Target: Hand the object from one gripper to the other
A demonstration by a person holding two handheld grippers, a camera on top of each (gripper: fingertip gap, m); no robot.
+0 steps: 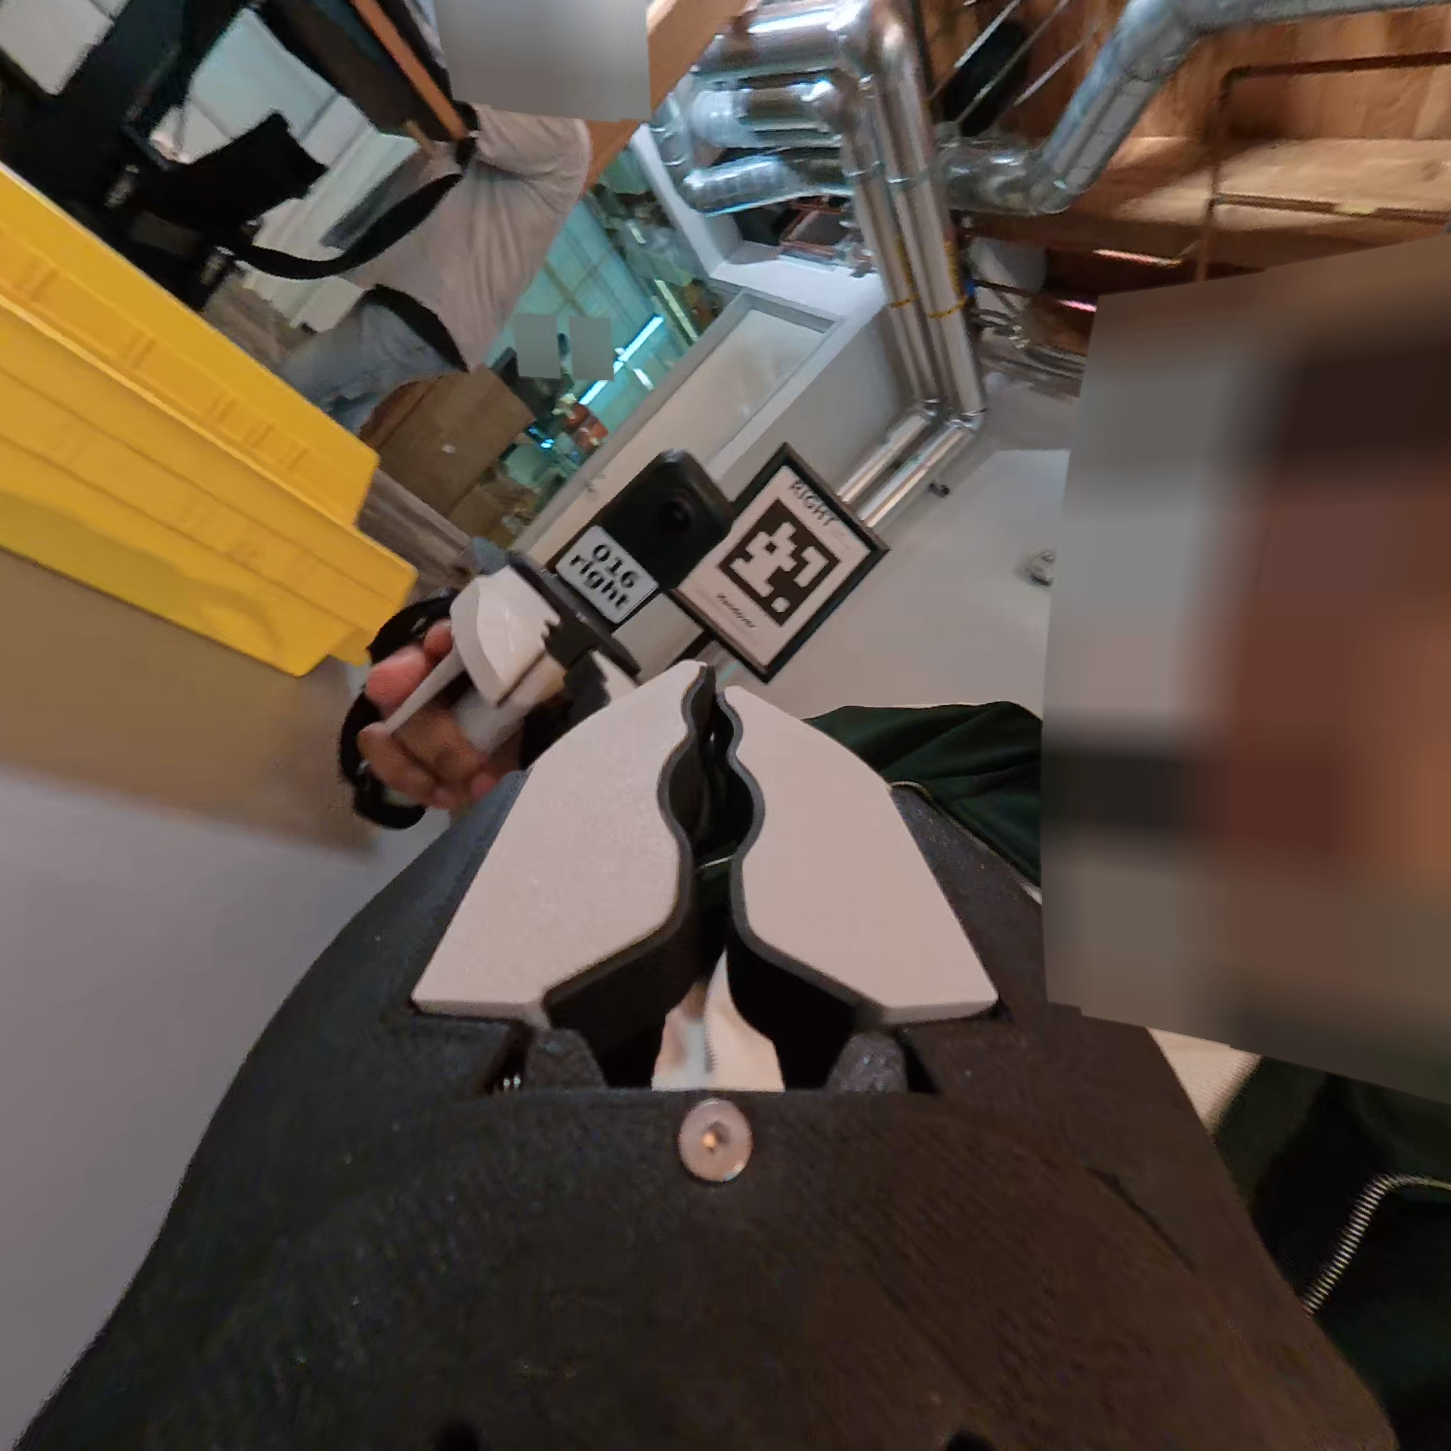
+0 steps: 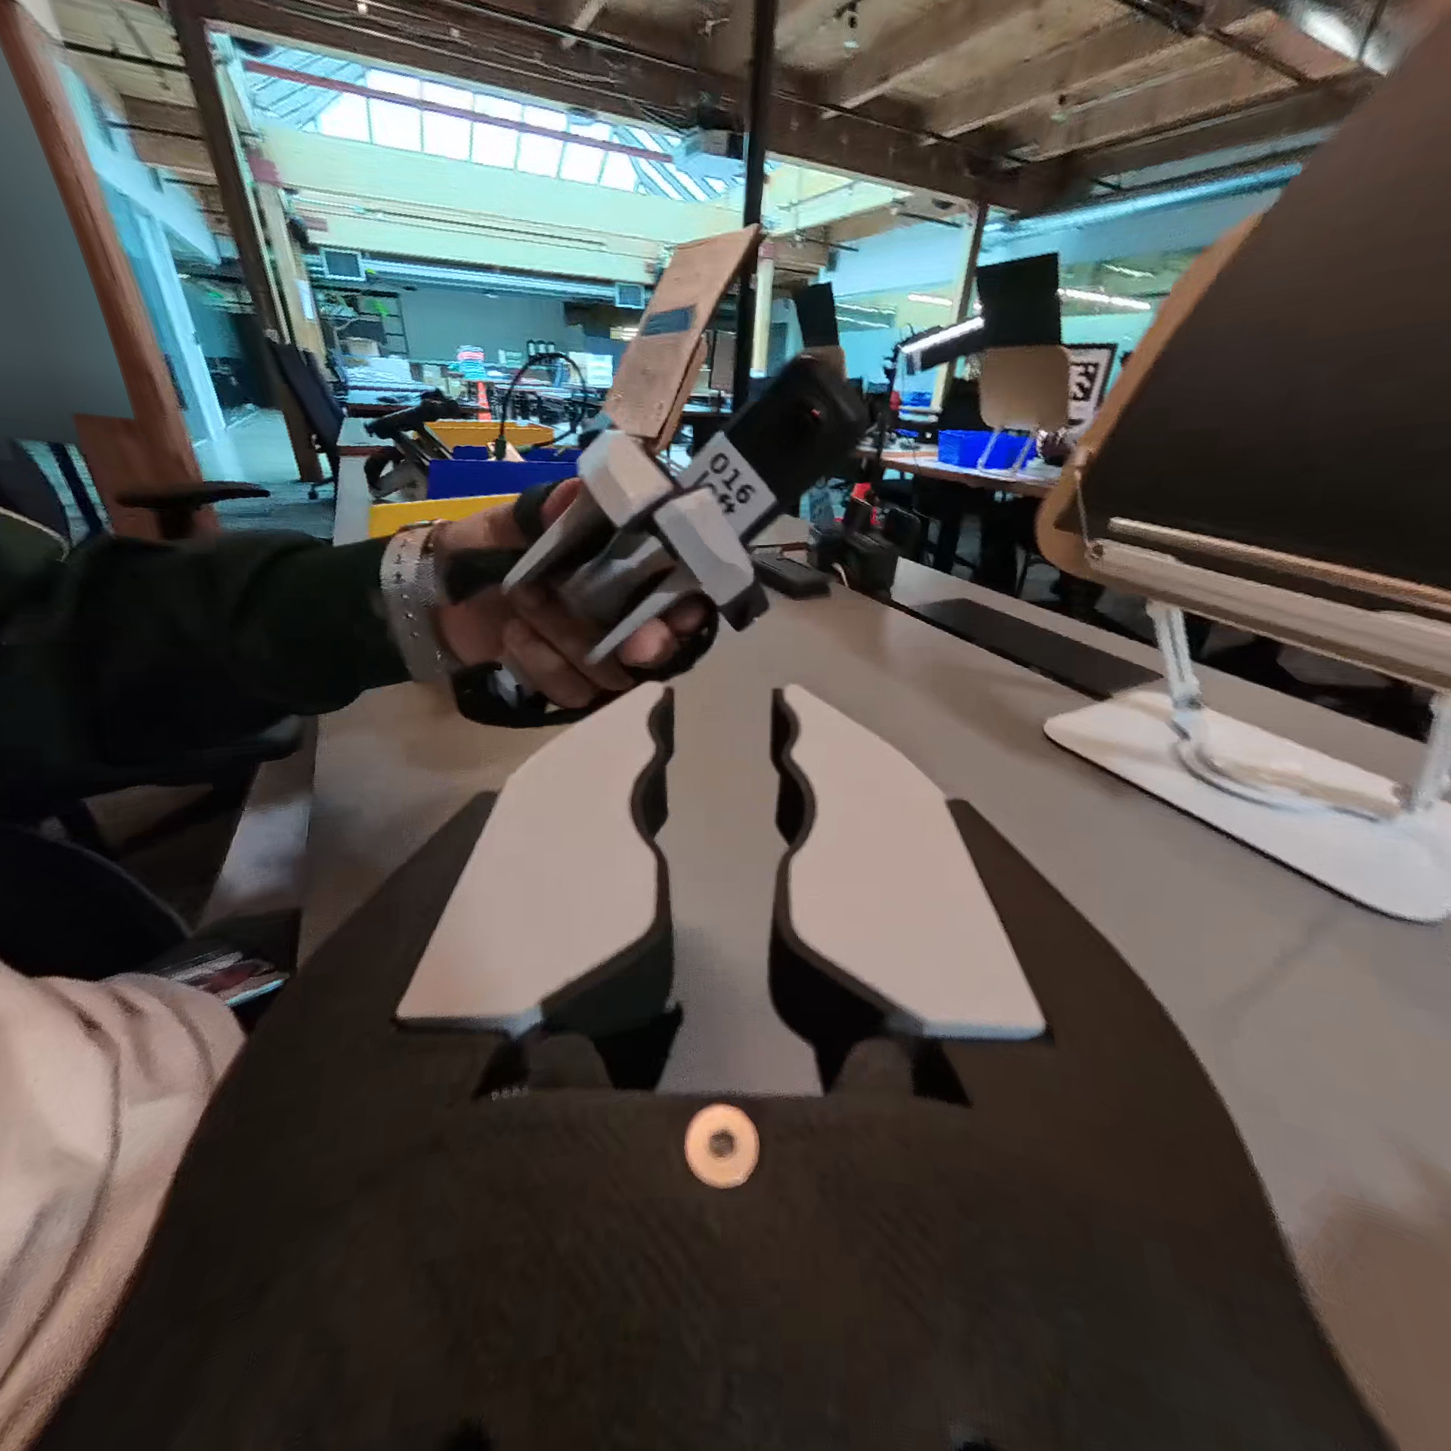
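- Object eludes us: left gripper (image 1: 718, 699) jaws pressed nearly together, anything pinched too dark to tell.
- Right gripper (image 2: 722, 707) jaws spread, empty; we judge the handover still ahead.

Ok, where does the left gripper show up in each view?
Left wrist view: the left gripper fills the bottom centre, fingers nearly closed.
Right wrist view: centre, held in a hand above the open right gripper.
Shared landmark: the grey table.
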